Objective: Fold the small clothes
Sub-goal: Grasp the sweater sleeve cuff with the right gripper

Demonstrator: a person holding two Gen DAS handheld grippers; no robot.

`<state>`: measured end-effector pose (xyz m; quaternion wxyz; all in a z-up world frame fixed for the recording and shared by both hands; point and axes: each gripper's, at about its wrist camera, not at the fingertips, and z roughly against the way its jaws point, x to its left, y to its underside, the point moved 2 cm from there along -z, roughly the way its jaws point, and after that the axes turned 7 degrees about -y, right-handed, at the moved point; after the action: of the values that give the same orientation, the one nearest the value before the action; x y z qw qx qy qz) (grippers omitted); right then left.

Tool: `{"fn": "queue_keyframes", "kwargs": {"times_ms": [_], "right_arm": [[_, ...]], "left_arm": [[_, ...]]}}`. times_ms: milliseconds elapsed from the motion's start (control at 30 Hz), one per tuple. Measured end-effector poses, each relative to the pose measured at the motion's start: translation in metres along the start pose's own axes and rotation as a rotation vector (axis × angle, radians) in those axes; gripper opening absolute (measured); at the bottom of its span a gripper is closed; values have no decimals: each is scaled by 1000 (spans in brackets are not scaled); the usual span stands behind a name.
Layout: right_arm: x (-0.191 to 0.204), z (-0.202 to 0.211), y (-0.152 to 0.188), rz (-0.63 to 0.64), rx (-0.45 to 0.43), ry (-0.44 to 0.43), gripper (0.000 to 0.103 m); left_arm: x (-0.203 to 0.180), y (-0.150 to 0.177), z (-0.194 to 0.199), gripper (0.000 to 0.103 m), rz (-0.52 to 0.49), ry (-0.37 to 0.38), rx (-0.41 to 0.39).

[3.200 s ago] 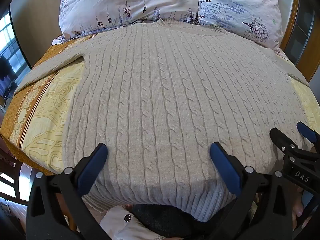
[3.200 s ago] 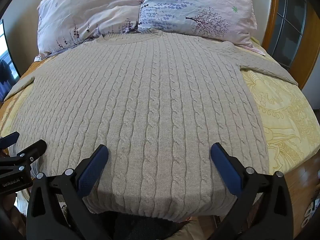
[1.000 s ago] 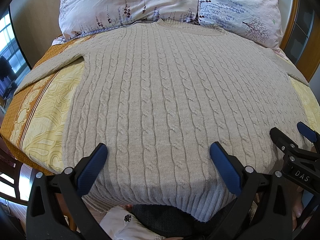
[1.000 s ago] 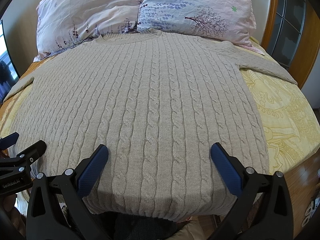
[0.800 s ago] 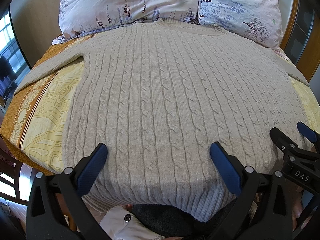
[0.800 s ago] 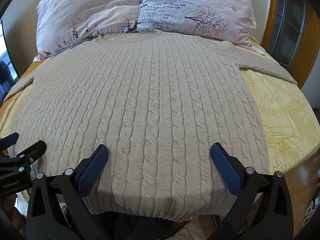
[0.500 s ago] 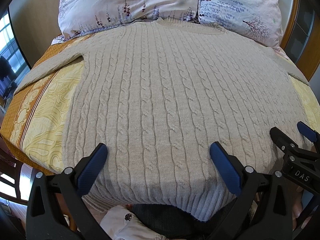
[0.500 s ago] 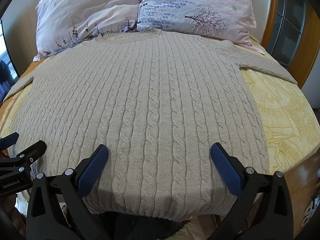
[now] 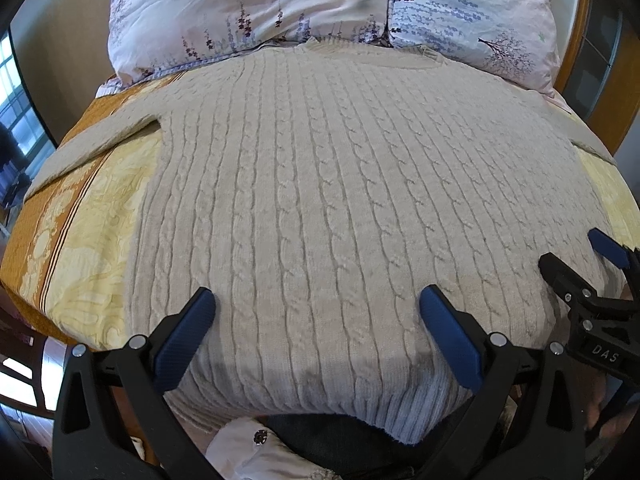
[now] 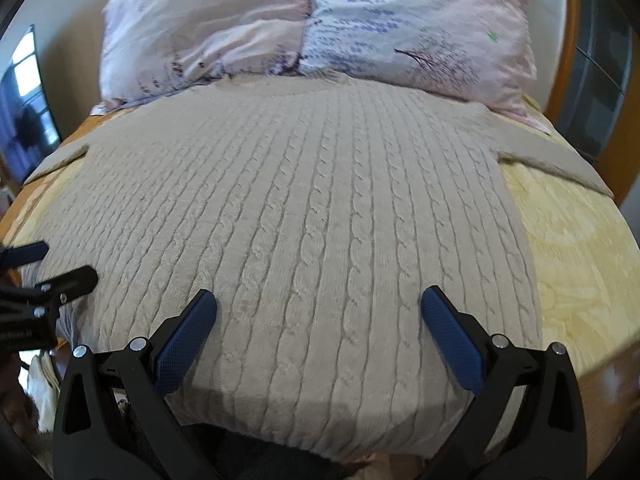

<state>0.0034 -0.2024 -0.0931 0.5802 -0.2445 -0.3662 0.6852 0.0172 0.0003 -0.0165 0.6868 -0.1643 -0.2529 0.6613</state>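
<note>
Beige cable-knit sweater (image 9: 320, 200) lies flat on the yellow patterned bed (image 9: 92, 240), long axis running near hem to far collar at the floral pillows (image 9: 248, 12). Left claw (image 9: 316, 324) and right claw (image 10: 318, 326), both spread and empty, hover over the near hem, each nearer its own side. Both sleeve ends are cut off; the right view is blurred.

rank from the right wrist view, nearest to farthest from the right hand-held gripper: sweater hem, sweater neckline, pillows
From the right hand-held gripper:
1. Sweater hem, just below and between its open fingers.
2. Sweater neckline, far end of the sweater, centre.
3. Pillows, behind the neckline at the head of the bed.
</note>
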Motion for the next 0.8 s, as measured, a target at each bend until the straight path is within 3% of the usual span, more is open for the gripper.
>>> {"fn": "queue_keyframes", "kwargs": {"times_ms": [100,200,367,500,567,667,800], "right_arm": [[-4,-2,-4,16,1,-25,102],[-29,8,-20,-69,-48,-30,102],[-122,30,-65,-356,-154,-2,102],[-205,26,-75,-673,-132,-28,86],[-230,18,-79,-743,-124,-22,79],[-268,6,-80,-823,-112,45,72],[-313,-11,-79,-967,-106,61,64]], "left_arm": [[-3,-6,0,101,-22,-3,-34],[-5,-18,3,101,-40,5,-85],[-6,-49,4,101,-47,27,-129],[3,-76,-3,101,20,155,-131],[5,-87,-8,101,48,181,-127],[3,-102,-15,101,44,130,-131],[1,-116,-22,101,4,66,-166]]}}
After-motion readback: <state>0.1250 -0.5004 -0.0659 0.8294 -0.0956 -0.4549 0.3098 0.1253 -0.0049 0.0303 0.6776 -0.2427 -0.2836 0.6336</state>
